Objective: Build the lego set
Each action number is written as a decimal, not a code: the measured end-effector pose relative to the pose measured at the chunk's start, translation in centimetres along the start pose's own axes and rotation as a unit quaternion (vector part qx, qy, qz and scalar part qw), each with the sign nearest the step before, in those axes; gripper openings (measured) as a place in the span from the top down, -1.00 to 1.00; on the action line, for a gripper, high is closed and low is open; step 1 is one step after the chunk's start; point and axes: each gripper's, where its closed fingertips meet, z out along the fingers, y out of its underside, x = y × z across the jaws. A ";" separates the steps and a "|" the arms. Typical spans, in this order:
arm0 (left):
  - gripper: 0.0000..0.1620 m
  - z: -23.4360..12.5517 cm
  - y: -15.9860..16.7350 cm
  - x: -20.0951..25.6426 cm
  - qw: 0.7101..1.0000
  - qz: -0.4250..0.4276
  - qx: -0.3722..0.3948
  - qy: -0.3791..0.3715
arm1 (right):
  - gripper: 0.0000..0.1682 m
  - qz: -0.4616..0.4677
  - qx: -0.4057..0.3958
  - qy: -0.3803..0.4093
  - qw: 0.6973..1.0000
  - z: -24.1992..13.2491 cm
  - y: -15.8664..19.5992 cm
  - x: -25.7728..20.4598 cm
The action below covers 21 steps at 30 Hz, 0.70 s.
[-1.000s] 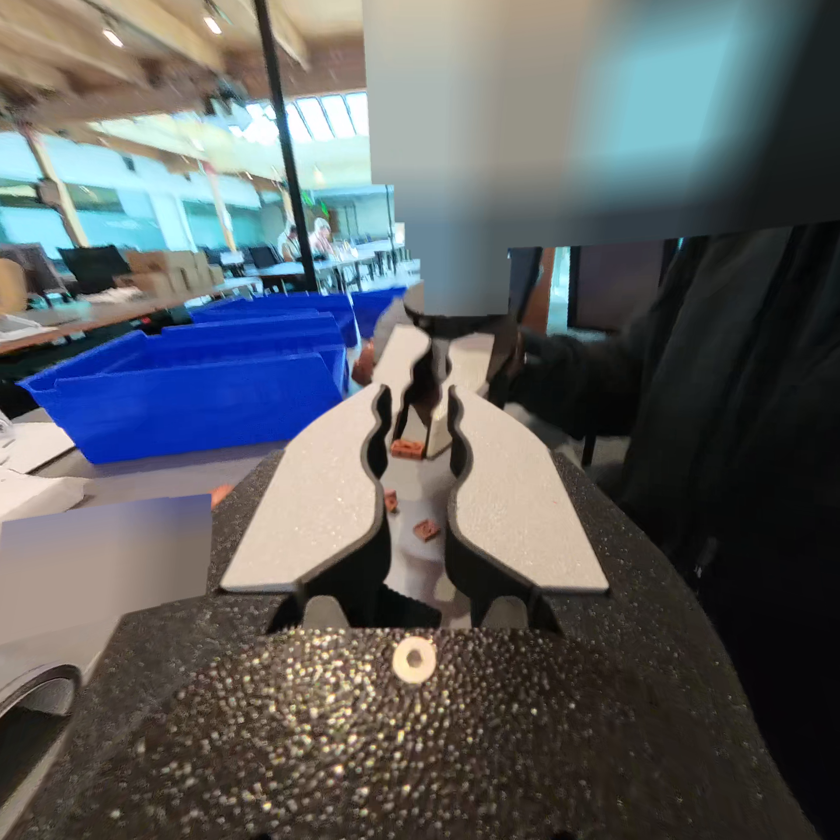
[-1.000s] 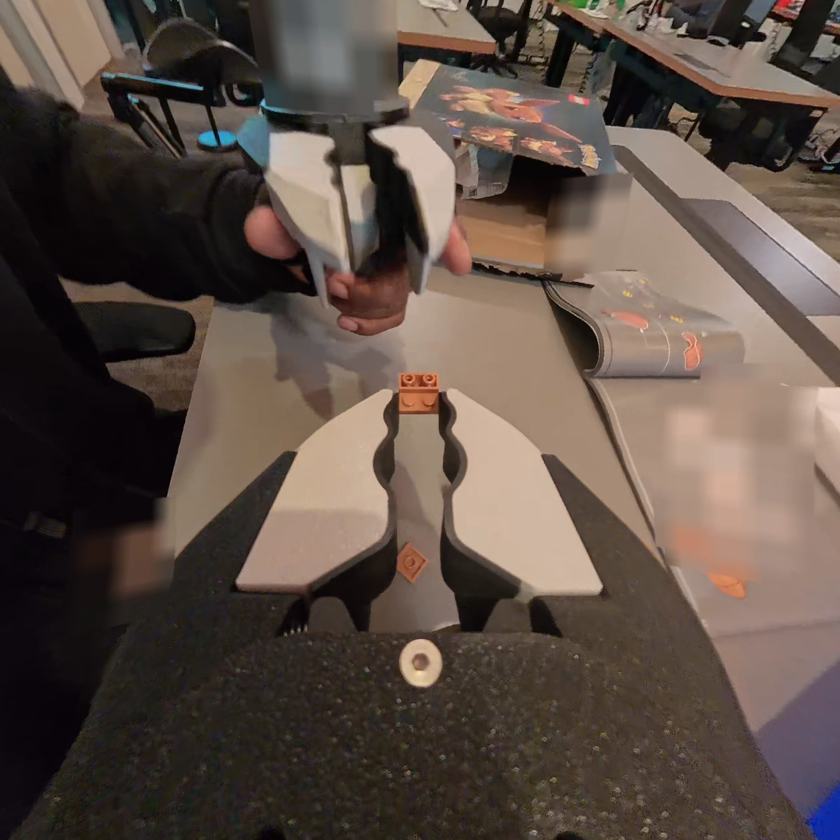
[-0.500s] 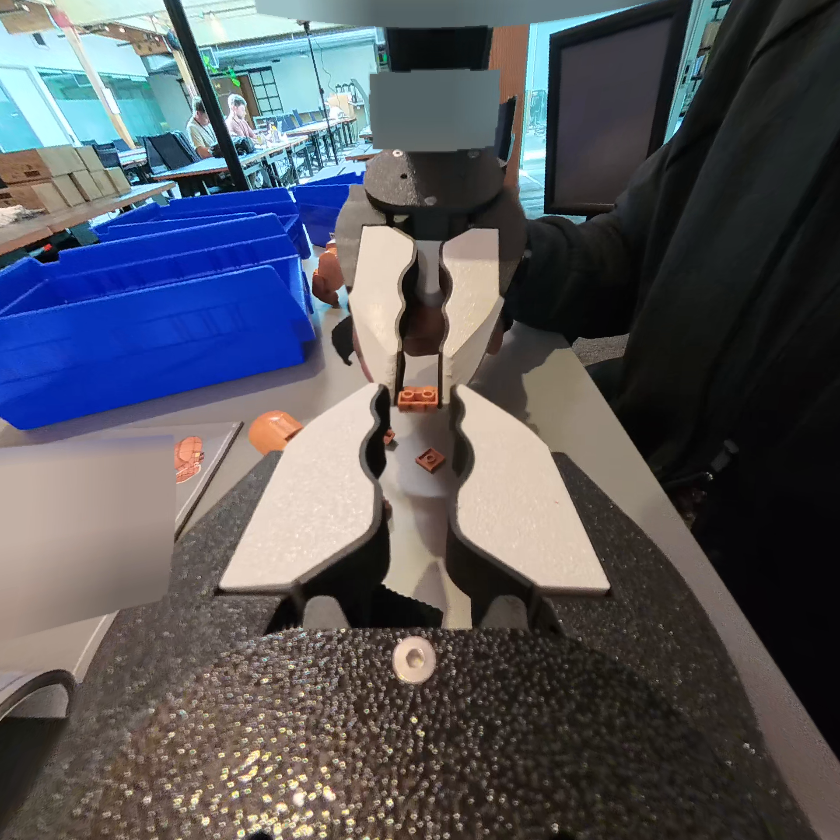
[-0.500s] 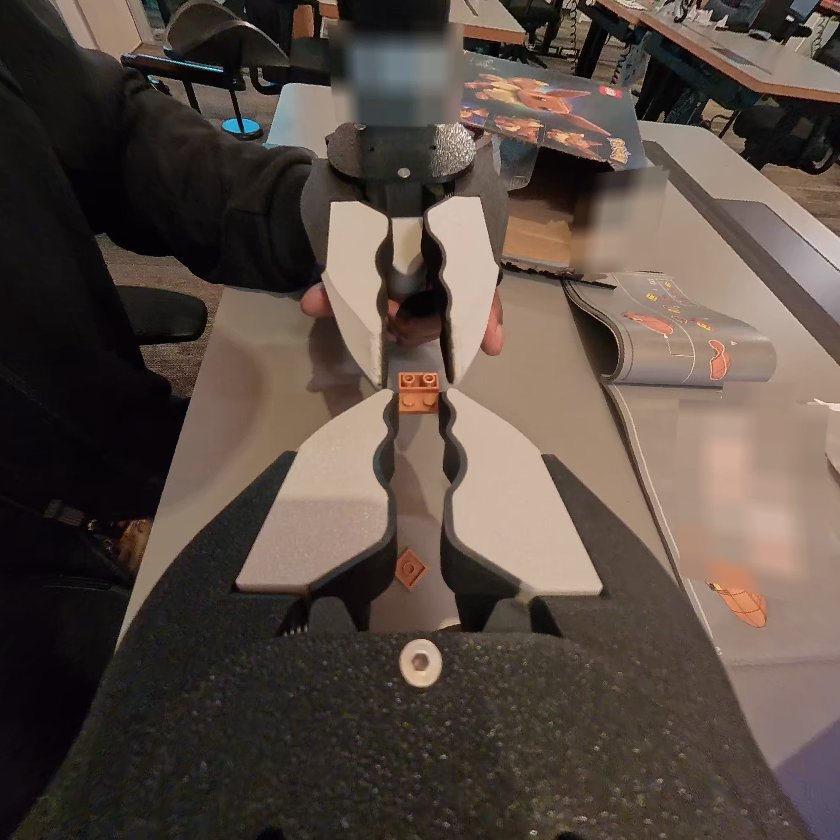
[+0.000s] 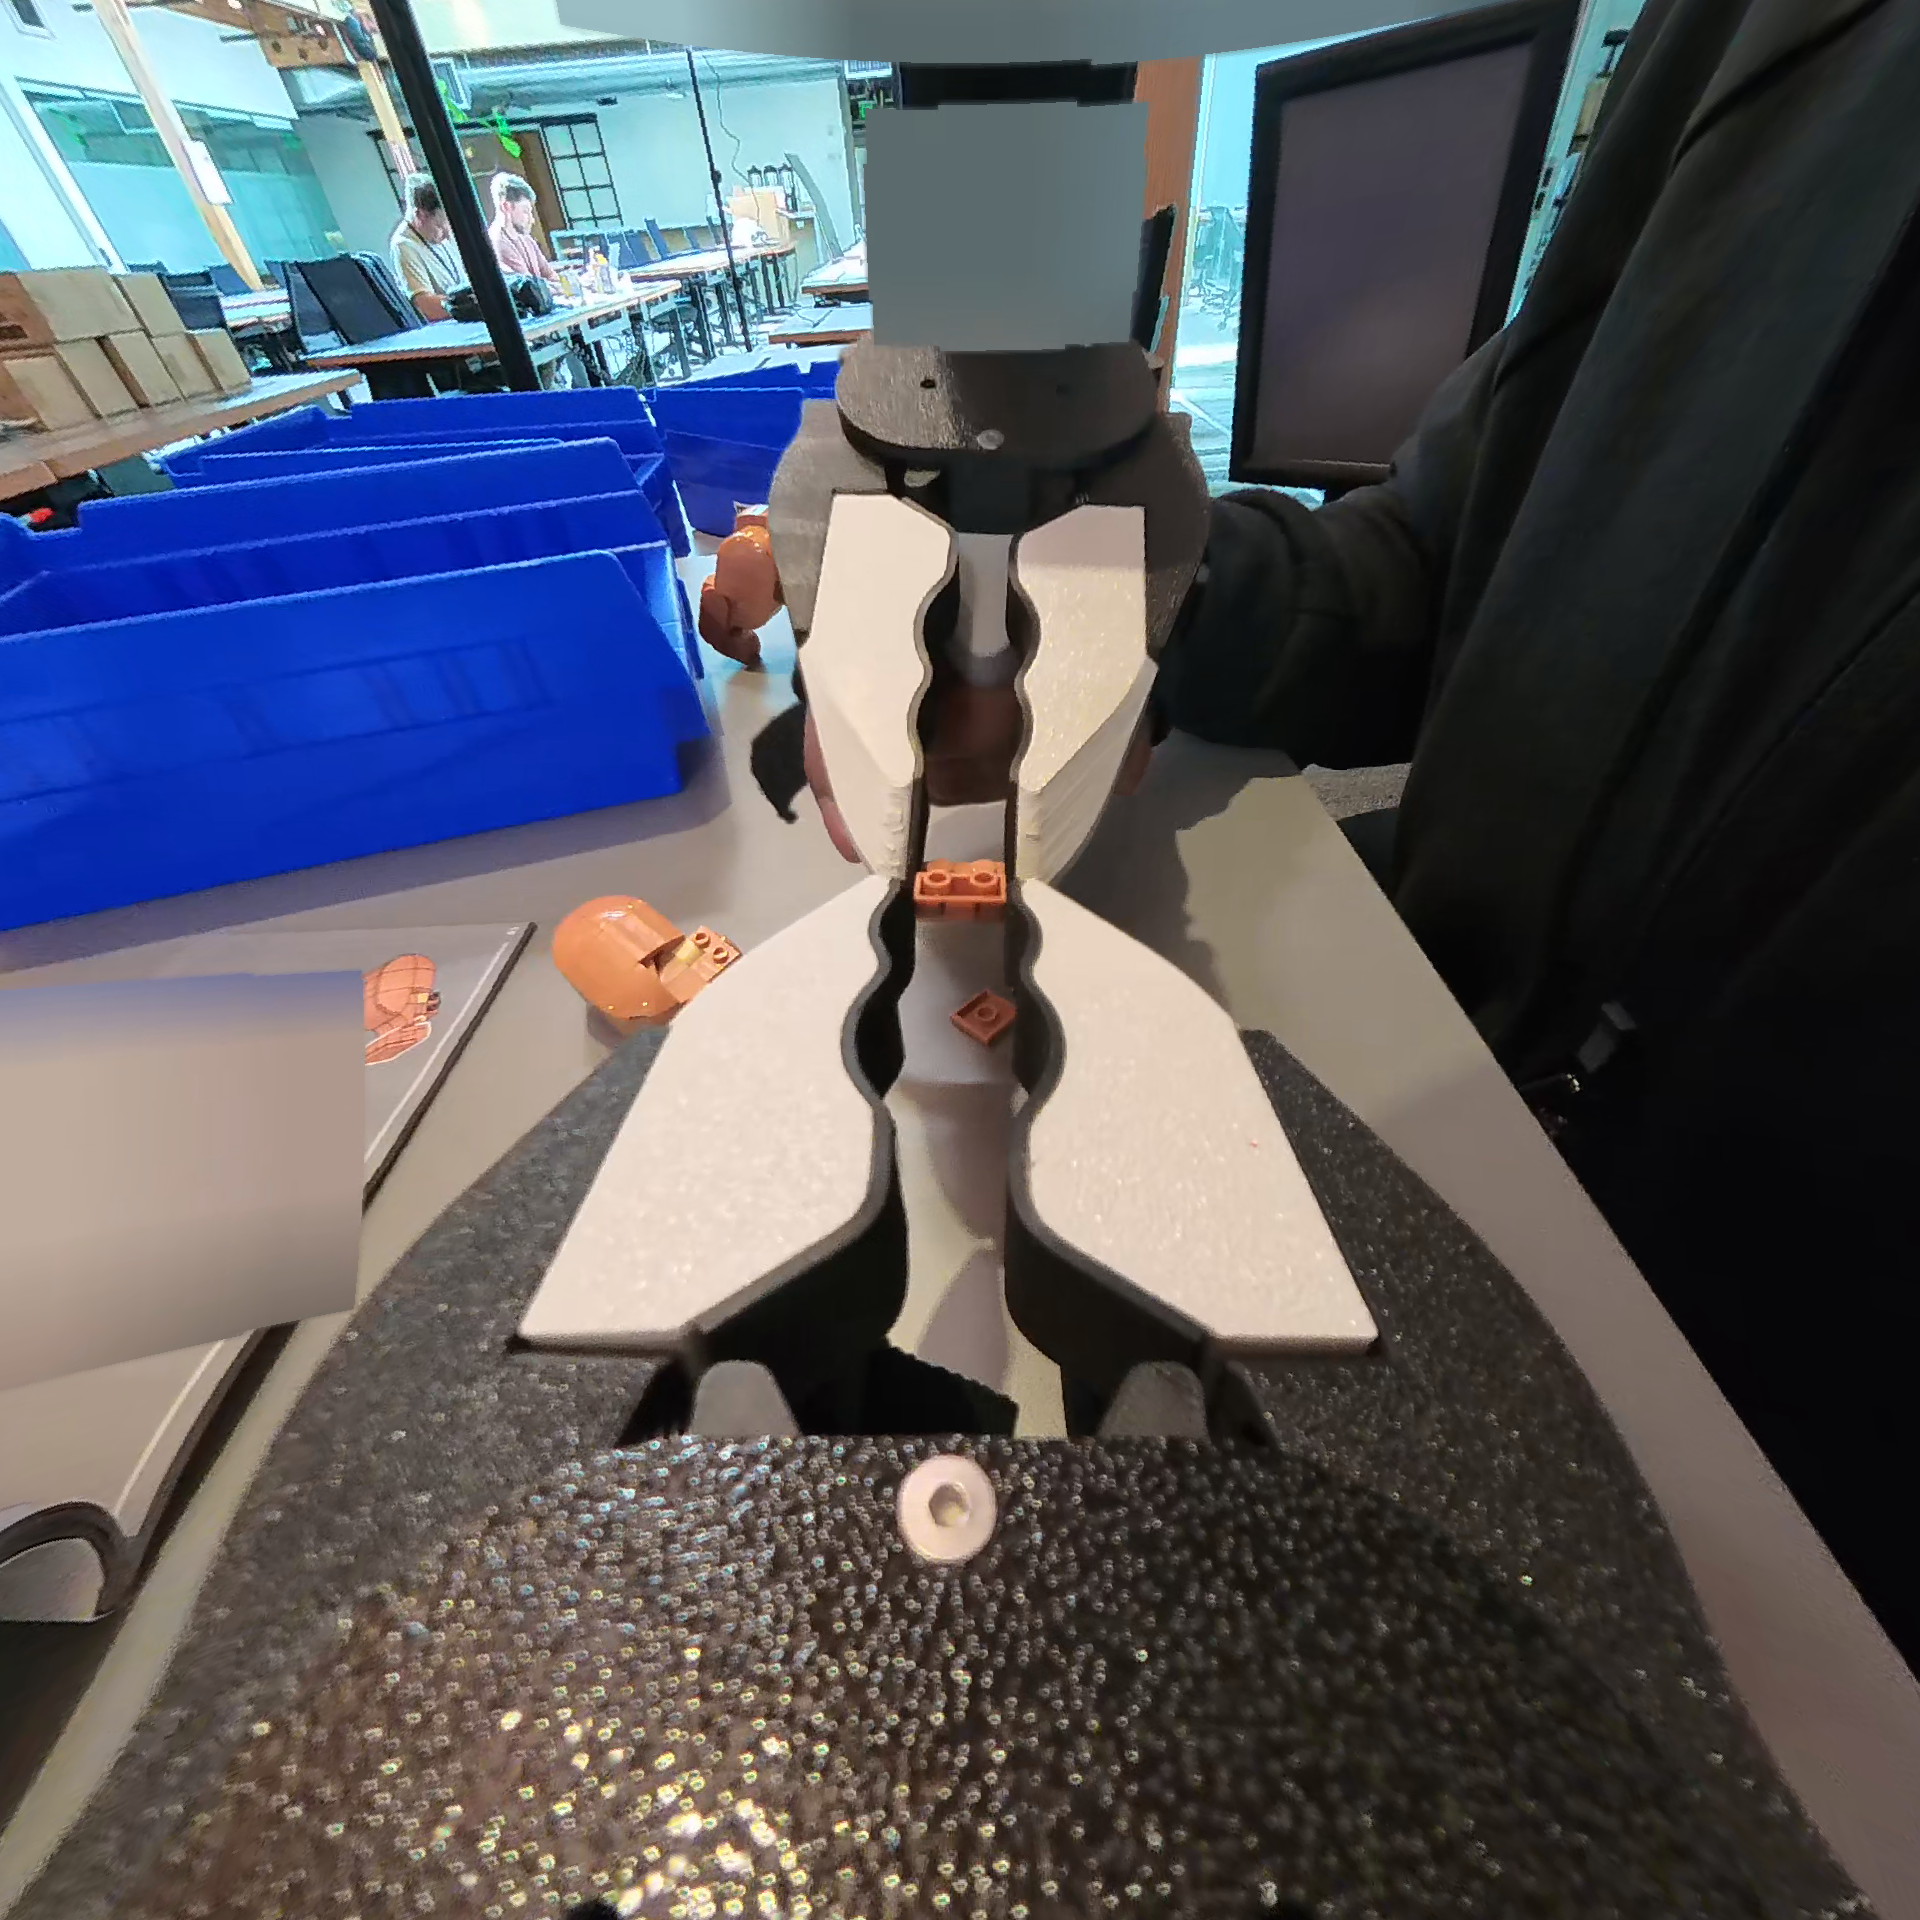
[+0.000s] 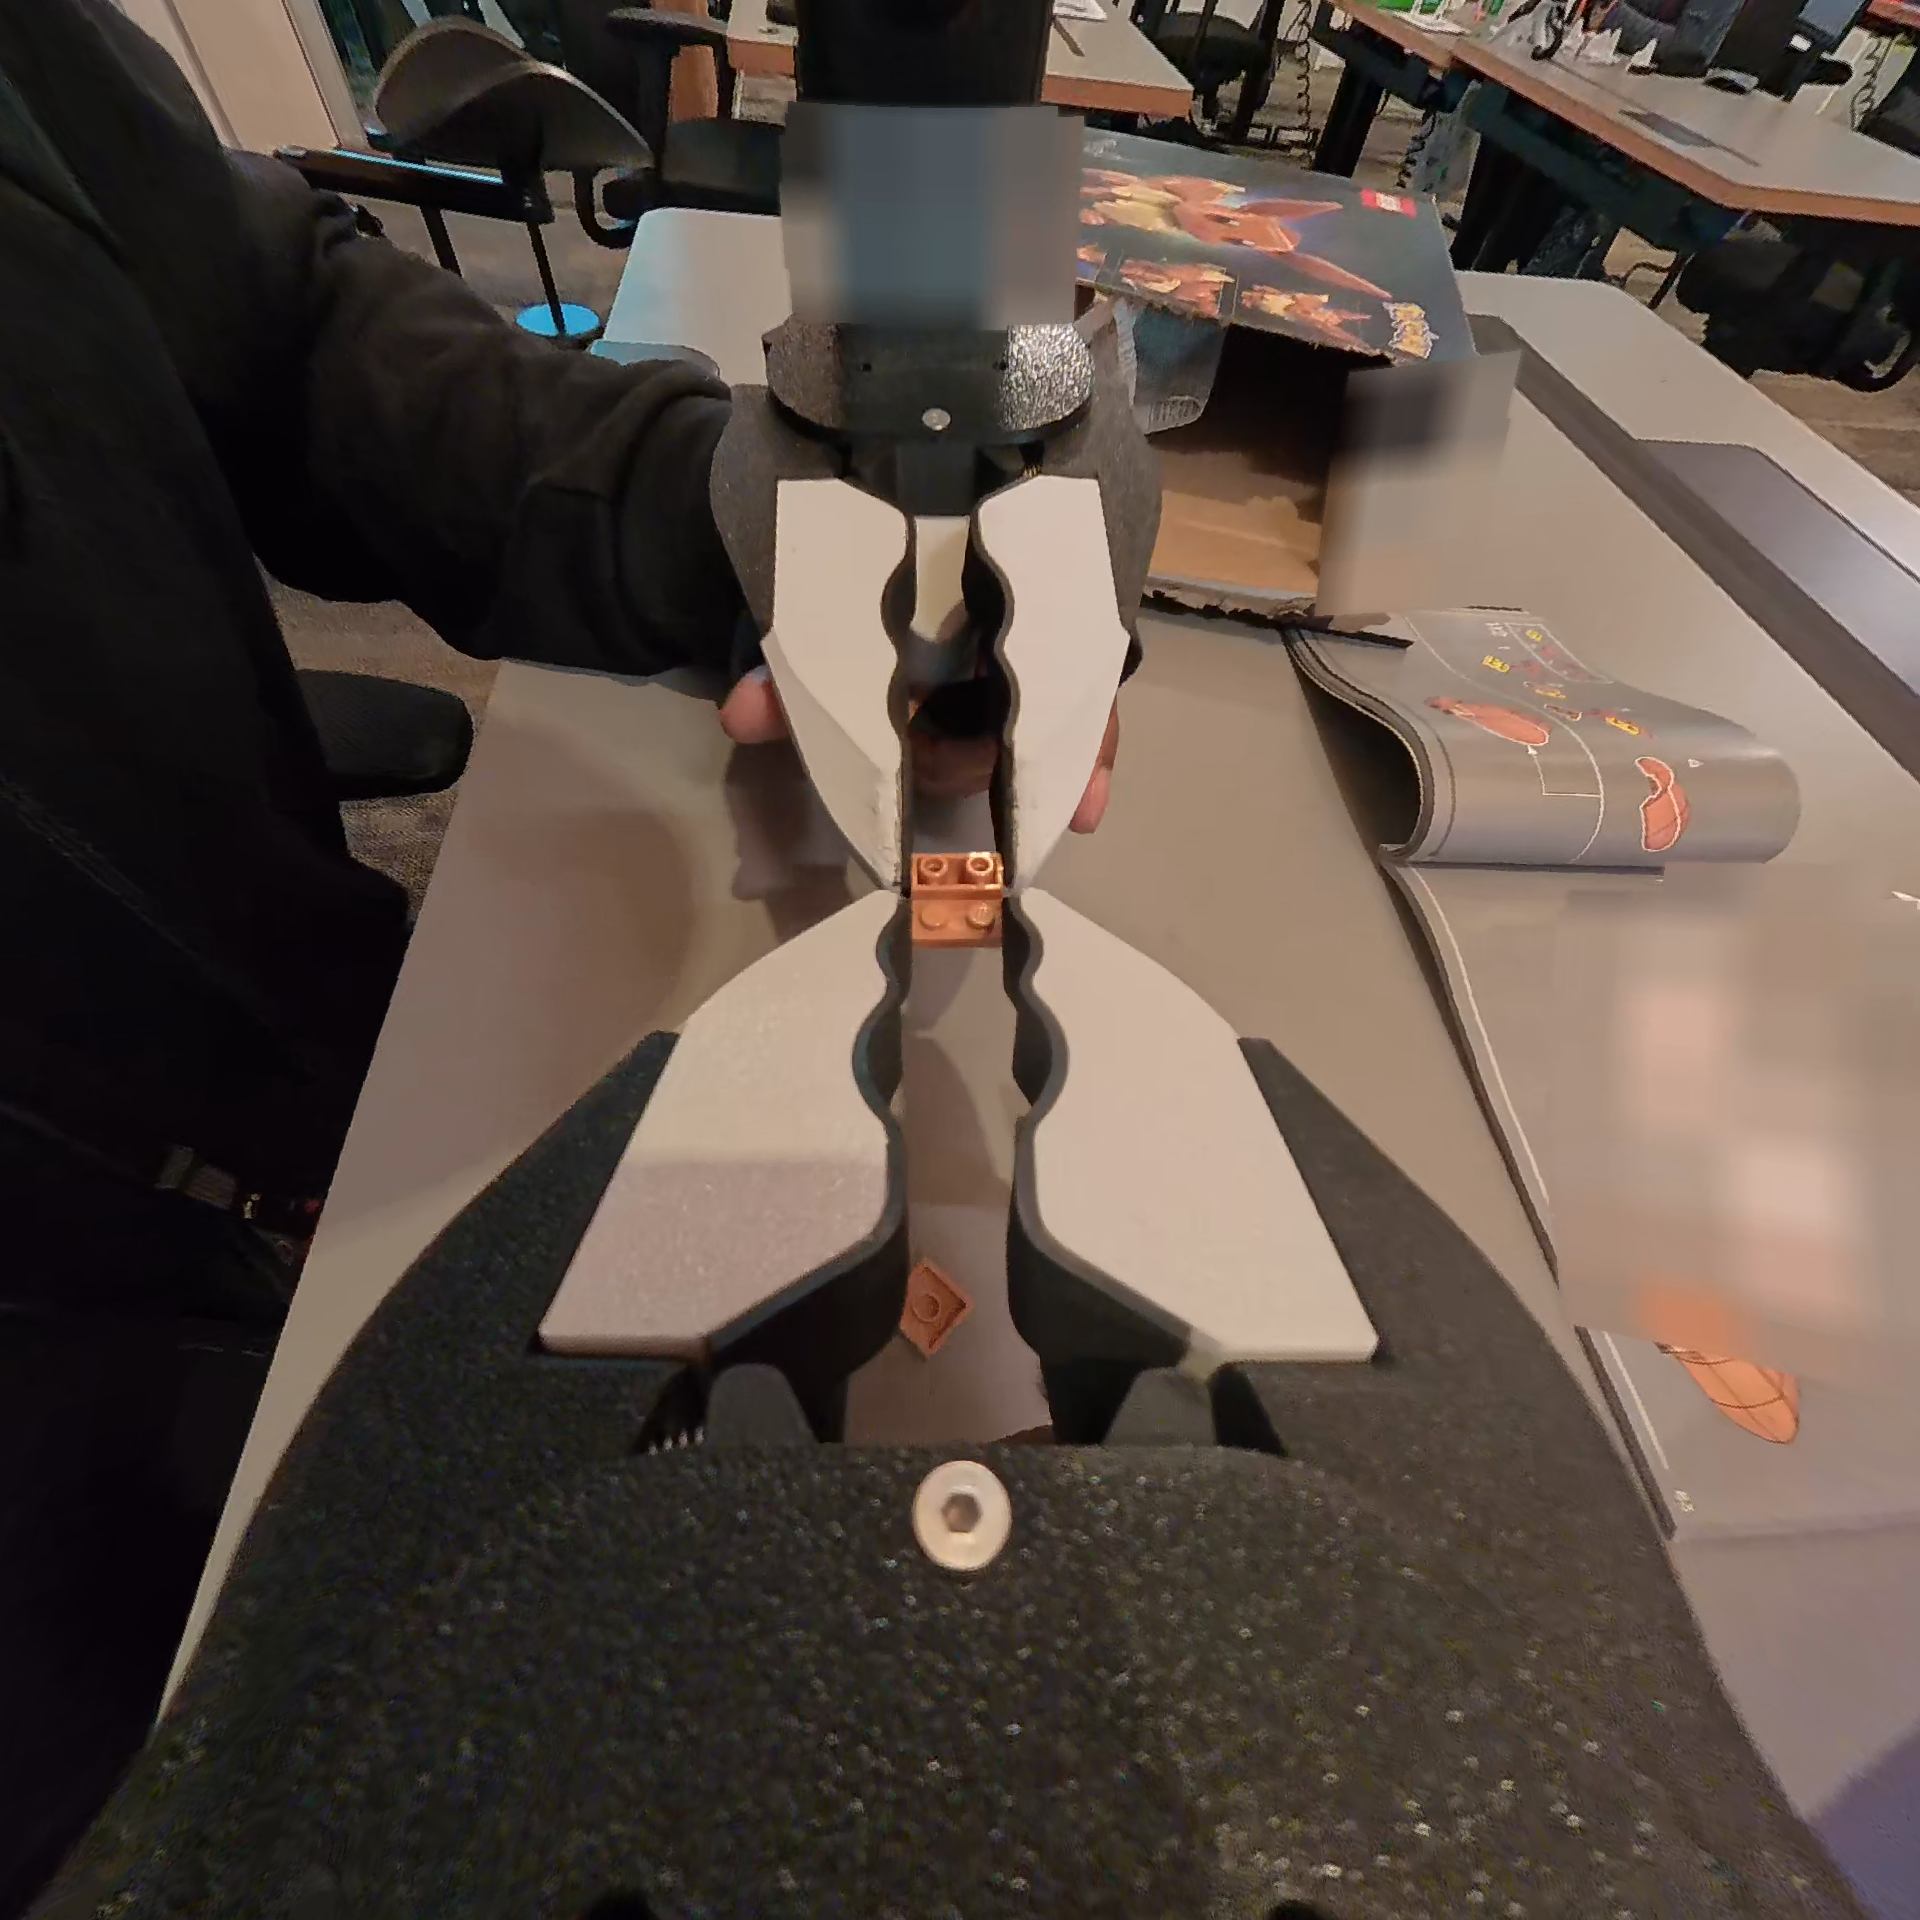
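My right gripper (image 6: 954, 920) is shut on a small orange brick (image 6: 956, 896) and holds it above the grey table (image 6: 582, 935). My left gripper (image 5: 958, 896) points straight at it, tip to tip. Its jaws stand a brick's width apart, one on each side of the same brick (image 5: 958, 891). I cannot see whether its fingers (image 5: 831, 997) press on the brick. Each view shows the other gripper head-on: the right one in the left wrist view (image 5: 961, 857), the left one in the right wrist view (image 6: 951, 854). A hand in a dark sleeve holds each.
A loose orange plate (image 5: 985, 1016) lies on the table under the grippers. A rounded orange sub-assembly (image 5: 623, 961) and a brown one (image 5: 743, 592) lie near the blue bins (image 5: 332, 675). The open instruction booklet (image 6: 1558, 769) and the set's box (image 6: 1257, 260) are beside. Both grippers' tips are close together, under 4 cm apart.
My left gripper has tilted down and closed in on the right gripper, so the tips now meet at the brick. The right gripper has kept hold of the brick.
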 end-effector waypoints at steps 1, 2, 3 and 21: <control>0.80 0.0 0.0 0.0 1.000 -0.003 0.002 0.002 | 0.81 0.001 0.002 -0.002 1.000 0.0 0.0 -0.1; 0.80 0.0 0.0 0.0 1.000 -0.005 0.003 0.003 | 0.81 0.001 0.003 -0.002 1.000 0.0 0.0 -0.1; 0.80 0.0 0.1 0.0 1.000 -0.006 0.001 0.004 | 0.81 0.000 0.002 -0.002 1.000 0.1 0.0 -0.1; 0.80 0.0 0.2 -0.9 1.000 -0.010 -0.002 -0.017 | 0.67 0.013 -0.004 0.029 0.999 -0.3 0.3 0.9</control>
